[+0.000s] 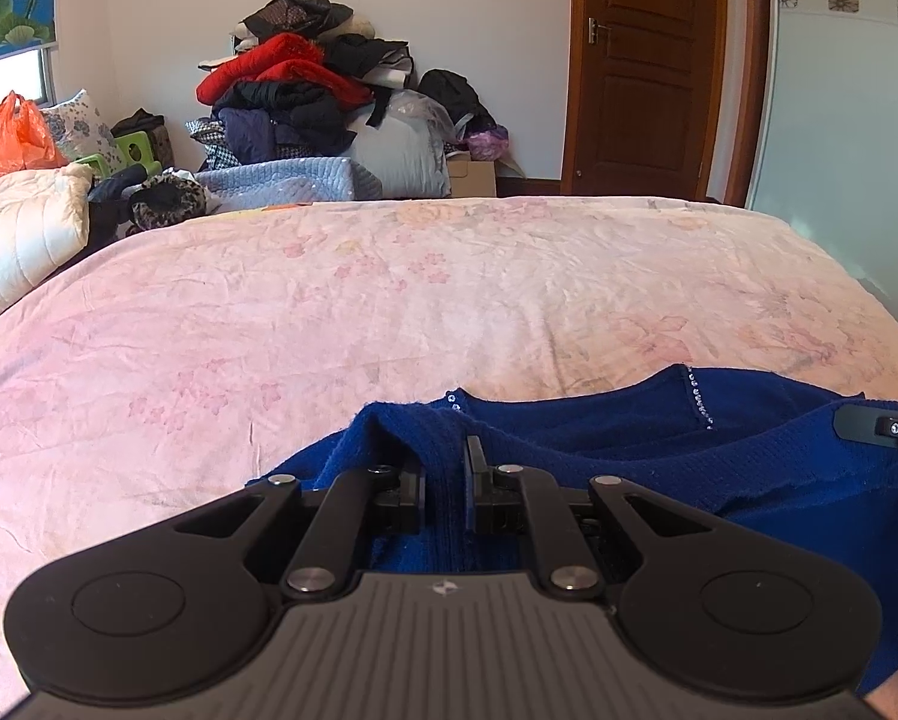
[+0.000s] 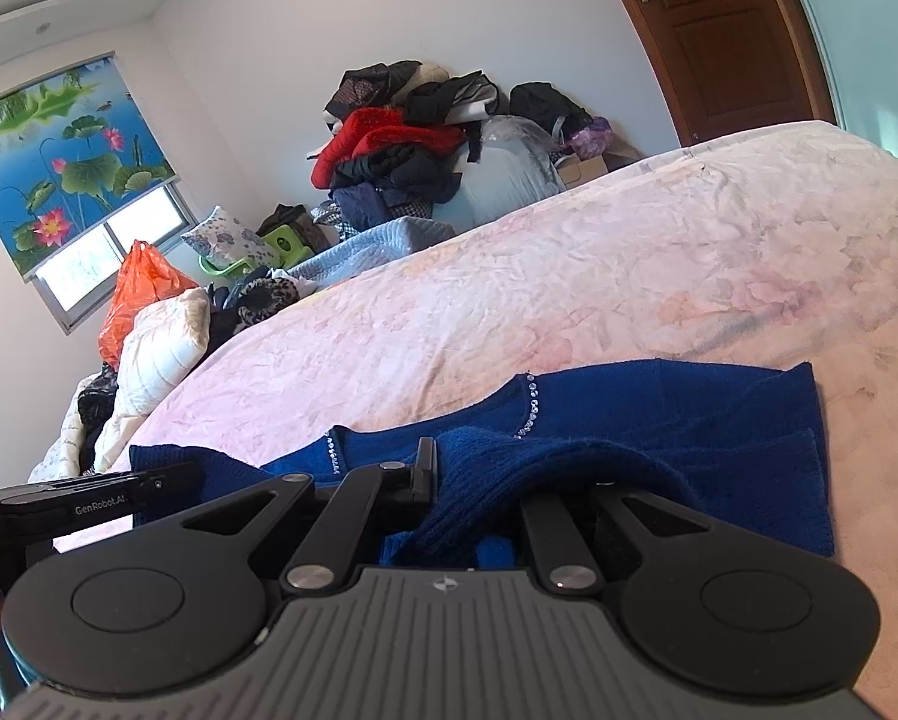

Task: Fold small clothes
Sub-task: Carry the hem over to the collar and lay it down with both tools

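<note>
- The blue sweater (image 1: 598, 450) is lying rumpled at the near edge of the pink floral bedspread (image 1: 389, 300), a line of sequins (image 2: 529, 414) showing along its knit.
- The left gripper (image 1: 446, 480) is tilting down toward the bed, its jaws pinching a ribbed fold of the sweater.
- The right gripper (image 2: 478, 480) is angling down just beside it, clamping bunched knit that is draping over one finger.

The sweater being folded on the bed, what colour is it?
Deep royal blue sweater, trimmed with small sparkly beads; clearest in the right wrist view.
</note>
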### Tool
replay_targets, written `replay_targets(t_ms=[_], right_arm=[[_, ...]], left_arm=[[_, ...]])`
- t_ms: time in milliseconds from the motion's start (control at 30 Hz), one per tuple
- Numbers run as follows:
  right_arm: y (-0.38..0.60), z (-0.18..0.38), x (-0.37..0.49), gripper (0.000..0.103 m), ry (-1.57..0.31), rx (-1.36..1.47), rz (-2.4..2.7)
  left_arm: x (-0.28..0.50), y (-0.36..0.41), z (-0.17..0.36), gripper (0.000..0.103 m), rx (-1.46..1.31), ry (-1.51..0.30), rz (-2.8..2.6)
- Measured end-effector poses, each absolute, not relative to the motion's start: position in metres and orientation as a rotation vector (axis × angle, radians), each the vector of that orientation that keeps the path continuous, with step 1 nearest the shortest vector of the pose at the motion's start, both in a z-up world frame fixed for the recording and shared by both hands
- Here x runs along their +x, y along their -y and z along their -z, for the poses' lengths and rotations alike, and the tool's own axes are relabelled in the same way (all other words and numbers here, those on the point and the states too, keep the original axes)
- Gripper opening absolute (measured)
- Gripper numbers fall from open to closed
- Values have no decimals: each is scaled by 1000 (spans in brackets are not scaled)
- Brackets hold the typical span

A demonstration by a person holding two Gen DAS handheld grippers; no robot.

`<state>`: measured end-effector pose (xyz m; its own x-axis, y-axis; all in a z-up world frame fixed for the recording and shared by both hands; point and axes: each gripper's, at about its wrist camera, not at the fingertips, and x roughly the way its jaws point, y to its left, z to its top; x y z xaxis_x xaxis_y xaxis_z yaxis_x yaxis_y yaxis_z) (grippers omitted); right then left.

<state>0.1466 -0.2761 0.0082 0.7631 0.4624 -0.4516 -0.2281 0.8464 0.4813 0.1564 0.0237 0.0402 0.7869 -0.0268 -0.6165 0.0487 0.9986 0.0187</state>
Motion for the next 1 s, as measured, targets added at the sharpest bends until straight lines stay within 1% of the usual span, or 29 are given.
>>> replay_targets(t_ms=[1000], right_arm=[[277, 23, 192, 12, -672, 439, -358]], left_arm=[[197, -26, -12, 11, 8, -745, 27]])
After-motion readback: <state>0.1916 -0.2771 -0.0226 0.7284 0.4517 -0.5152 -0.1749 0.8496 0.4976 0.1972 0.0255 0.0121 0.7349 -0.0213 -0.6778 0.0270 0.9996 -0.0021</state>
